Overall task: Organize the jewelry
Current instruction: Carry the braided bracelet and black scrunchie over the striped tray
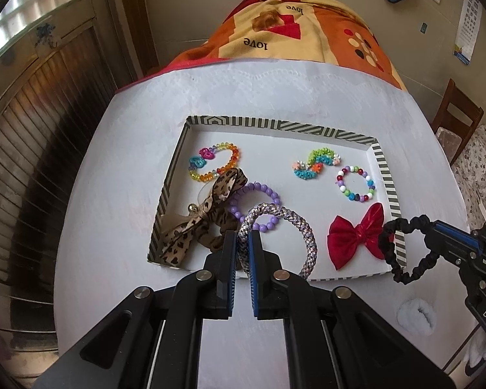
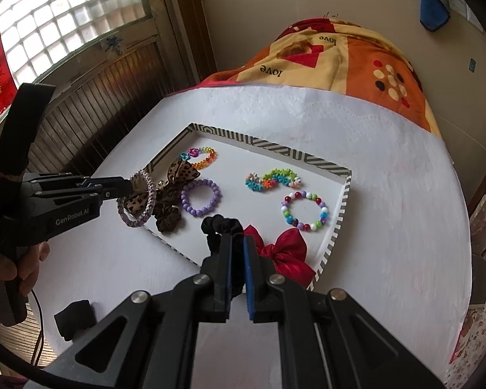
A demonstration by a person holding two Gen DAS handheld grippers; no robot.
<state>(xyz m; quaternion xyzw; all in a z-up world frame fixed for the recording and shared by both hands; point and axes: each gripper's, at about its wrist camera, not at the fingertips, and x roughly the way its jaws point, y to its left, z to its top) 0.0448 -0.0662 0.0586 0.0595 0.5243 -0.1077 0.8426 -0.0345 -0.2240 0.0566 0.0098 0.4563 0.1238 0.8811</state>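
Hanging over a striped-edged tray (image 1: 385, 175) on a white table (image 1: 120, 194), a braided lilac hair ring (image 1: 303, 227) is clamped in the closed left gripper (image 1: 242, 243). A black scrunchie (image 2: 218, 225) is pinched in the shut right gripper (image 2: 238, 249). Beaded bracelets and a red bow (image 1: 356, 233) are laid inside the tray.

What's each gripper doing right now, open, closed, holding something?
Left gripper: closed on the braided hair tie, lifted above the striped tray.
Right gripper: closed on the black scrunchie.
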